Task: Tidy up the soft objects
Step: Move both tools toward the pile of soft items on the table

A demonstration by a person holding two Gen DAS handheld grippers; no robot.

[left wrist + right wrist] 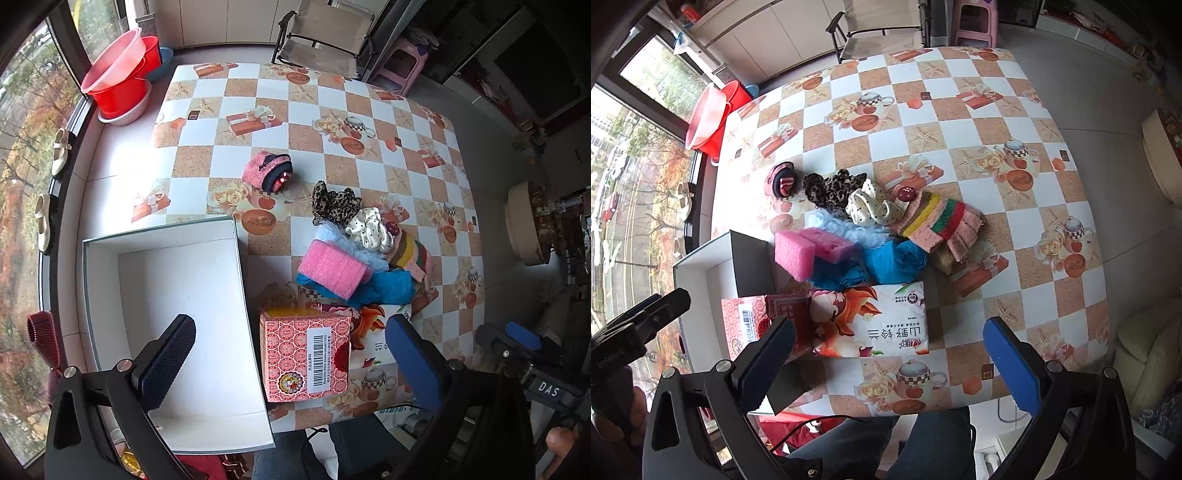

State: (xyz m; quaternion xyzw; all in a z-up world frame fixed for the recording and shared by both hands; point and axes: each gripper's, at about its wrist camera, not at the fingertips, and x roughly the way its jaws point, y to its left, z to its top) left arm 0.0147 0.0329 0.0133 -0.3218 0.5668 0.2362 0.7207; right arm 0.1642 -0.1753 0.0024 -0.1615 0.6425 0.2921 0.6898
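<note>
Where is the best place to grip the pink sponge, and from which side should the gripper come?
Probably grip the pink sponge across its short width, coming from above. It lies tilted on top of the blue cloth, with its upper face and long sides exposed.

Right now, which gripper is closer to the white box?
Left. The left gripper hangs over the white box, one finger above its inside. The right gripper is off to the side, by the tissue pack.

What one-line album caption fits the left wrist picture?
Open left tongs hover over an empty white box and a red patterned carton, beside a pile of soft things topped by a pink sponge.
</note>
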